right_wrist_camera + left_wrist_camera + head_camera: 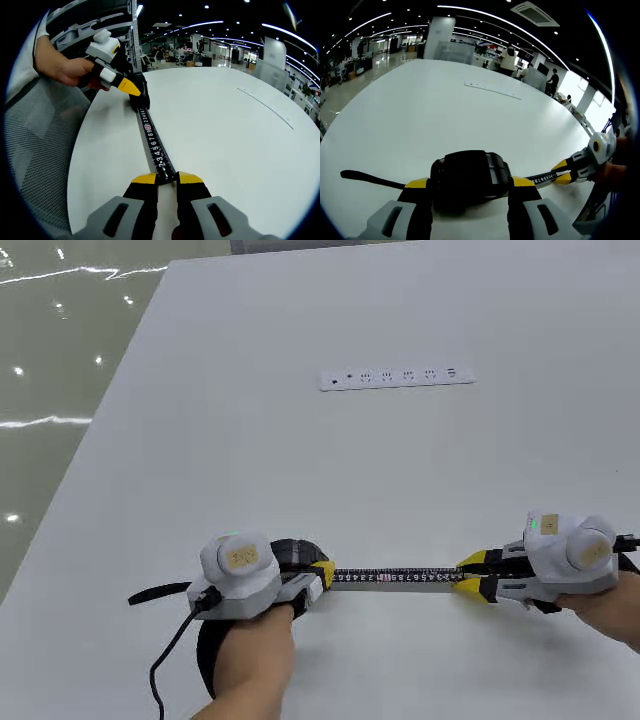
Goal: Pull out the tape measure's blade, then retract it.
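Observation:
A black tape measure case (297,557) lies on the white table (330,470), with my left gripper (318,576) shut around it; in the left gripper view the case (470,177) sits between the yellow-tipped fingers (417,184). Its blade (395,576) stretches right, numbers up, to my right gripper (470,574), which is shut on the blade's end. The right gripper view has the blade (155,145) running from the pinched tip at my right gripper (166,178) back to the case (139,97) held by the left gripper (131,89). A black wrist strap (367,178) trails left of the case.
A white power strip (396,377) lies flat further back on the table, also visible as the strip (492,89). The table's left edge (100,420) drops to a glossy floor. A black cable (170,655) hangs from the left gripper. People stand far off in the office.

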The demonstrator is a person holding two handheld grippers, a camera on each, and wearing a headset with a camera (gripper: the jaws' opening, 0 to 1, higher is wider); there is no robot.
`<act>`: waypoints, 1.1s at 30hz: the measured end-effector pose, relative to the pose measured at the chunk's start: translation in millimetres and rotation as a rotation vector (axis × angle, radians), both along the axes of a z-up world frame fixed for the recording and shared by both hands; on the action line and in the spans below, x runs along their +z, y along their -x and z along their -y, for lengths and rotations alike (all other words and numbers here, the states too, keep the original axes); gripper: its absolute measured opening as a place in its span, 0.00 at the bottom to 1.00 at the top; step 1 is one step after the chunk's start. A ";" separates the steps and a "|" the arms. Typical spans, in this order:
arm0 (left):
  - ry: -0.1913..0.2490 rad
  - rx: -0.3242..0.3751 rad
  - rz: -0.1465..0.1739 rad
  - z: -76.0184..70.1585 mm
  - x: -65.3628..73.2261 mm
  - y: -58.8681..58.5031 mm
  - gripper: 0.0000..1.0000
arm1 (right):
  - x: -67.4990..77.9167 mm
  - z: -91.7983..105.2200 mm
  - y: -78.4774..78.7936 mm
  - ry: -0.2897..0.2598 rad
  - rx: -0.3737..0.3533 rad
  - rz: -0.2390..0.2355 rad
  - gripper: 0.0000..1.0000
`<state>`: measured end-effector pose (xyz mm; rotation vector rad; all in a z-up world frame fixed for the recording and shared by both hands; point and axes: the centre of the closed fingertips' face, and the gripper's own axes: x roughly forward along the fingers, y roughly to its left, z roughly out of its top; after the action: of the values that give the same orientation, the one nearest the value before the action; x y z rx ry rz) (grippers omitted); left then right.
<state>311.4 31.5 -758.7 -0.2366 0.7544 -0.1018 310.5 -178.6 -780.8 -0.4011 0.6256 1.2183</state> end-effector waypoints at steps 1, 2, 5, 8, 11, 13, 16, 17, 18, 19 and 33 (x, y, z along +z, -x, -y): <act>0.000 0.000 0.000 0.0 0.0 0.0 0.57 | 0.0 -0.4 -0.4 -0.001 0.000 -0.001 0.09; 0.001 0.000 0.000 0.1 0.1 -0.1 0.57 | -0.1 -0.7 -0.7 -0.002 0.000 -0.001 0.09; 0.002 0.002 -0.001 0.0 0.1 -0.4 0.57 | -0.4 -2.7 -0.6 -0.004 -0.001 -0.004 0.09; 0.006 0.003 -0.002 -0.4 0.1 -0.8 0.57 | -0.7 -5.0 -1.2 -0.007 0.000 -0.006 0.09; 0.009 0.005 -0.001 -0.6 0.1 -1.3 0.57 | 1.1 -9.0 -1.6 -0.012 0.001 -0.006 0.09; 0.012 0.006 -0.001 -0.6 0.2 -1.5 0.57 | 1.5 -12.0 -1.8 -0.013 0.004 -0.007 0.09; 0.014 0.007 -0.002 -0.5 0.1 -1.6 0.57 | 1.9 -15.8 -1.8 -0.015 0.007 -0.008 0.09; 0.015 0.007 -0.002 -0.5 0.1 -1.6 0.57 | 1.8 -16.9 -1.6 -0.017 0.008 -0.009 0.09; 0.015 0.006 -0.002 -0.3 0.1 -1.5 0.57 | 1.5 -18.4 -1.6 -0.018 0.009 -0.010 0.09; 0.015 0.007 -0.002 -0.3 0.1 -1.5 0.57 | 1.5 -19.5 -1.3 -0.019 0.010 -0.011 0.09; 0.018 0.006 -0.001 0.1 0.3 -0.9 0.57 | 2.0 -37.8 1.0 -0.033 0.029 -0.019 0.09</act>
<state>312.3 31.4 -758.4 -0.2565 0.7543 -0.1025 309.5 -140.8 -778.8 -0.3727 0.6171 1.2598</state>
